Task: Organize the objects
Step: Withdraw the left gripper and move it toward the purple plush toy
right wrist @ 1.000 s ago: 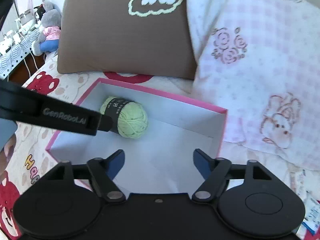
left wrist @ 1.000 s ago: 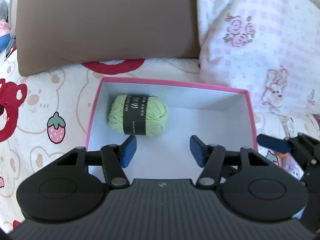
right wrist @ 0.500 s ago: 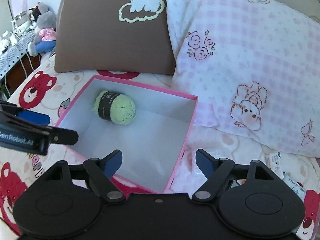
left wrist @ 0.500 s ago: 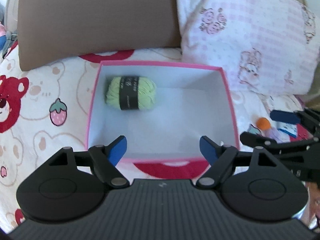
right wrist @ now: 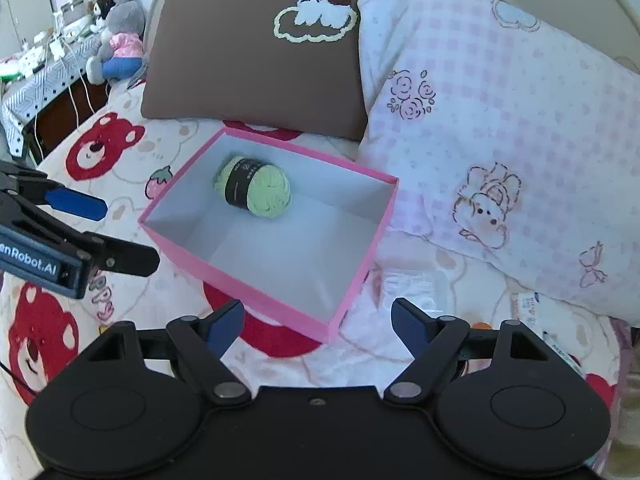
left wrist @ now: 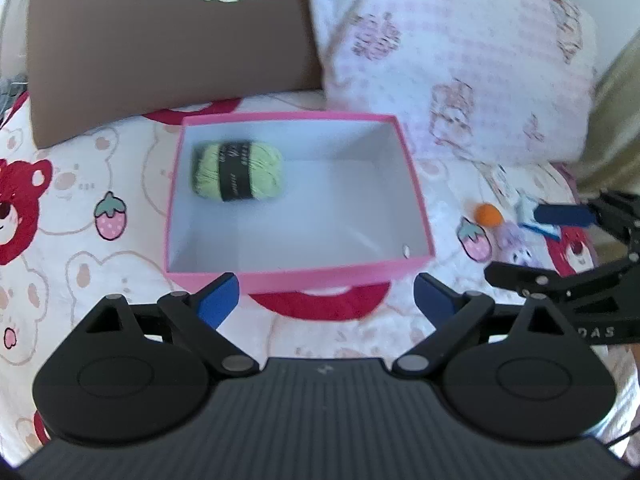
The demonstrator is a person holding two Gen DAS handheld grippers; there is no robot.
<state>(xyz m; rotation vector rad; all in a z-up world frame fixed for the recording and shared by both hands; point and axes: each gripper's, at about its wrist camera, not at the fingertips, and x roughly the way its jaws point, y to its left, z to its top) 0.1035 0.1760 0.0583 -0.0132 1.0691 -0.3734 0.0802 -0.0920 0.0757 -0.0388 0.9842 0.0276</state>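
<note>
My left tool [left wrist: 326, 294] and right tool [right wrist: 318, 320] are matte black, with blue pads, silver pivot screws, round side discs; one body is ribbed, one bears white lettering.

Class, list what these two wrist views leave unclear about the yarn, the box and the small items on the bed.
- Yarn ball label: motion blur in left view, too small in right.
- Pink box near corner: hidden by the right gripper.
- Orange ball and neighbouring items: blurred in left view; right view's gripper linkage covers them.
</note>
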